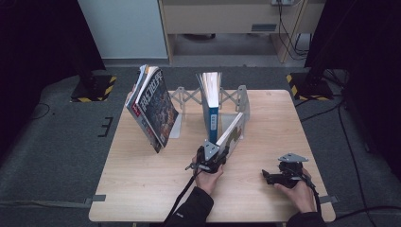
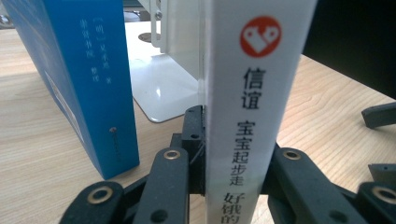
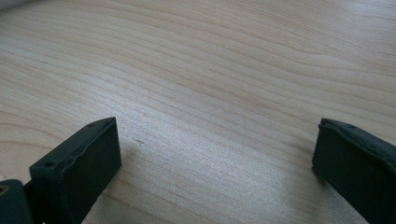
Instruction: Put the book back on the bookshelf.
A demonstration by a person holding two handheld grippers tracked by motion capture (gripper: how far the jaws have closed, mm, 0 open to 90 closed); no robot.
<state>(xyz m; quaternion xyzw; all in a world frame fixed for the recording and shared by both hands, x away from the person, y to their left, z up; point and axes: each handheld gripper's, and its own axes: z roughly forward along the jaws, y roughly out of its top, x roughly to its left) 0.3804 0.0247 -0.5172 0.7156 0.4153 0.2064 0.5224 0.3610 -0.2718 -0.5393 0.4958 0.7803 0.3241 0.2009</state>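
1. Letters at the low end of the white book [image 2: 247, 116] are cut off in your left gripper view.
2. Your left gripper [image 1: 215, 158] squeezes that book's spine; the book leans against the metal rack [image 1: 242, 101] near the table's middle.
3. The blue book [image 1: 213, 118] stands just left of it, with the leaning books [image 1: 153, 106] farther left.
4. Your right gripper [image 1: 272, 177] rests wide open on the table [image 1: 142, 189], far right.

The bench [image 3: 210, 70] is pale, matt wood with fine grain – the white book's [image 2: 252, 116] spine looks smooth, slightly glossy paper, the blue book [image 2: 88, 84] matt, the bookend [image 2: 163, 88] painted metal.
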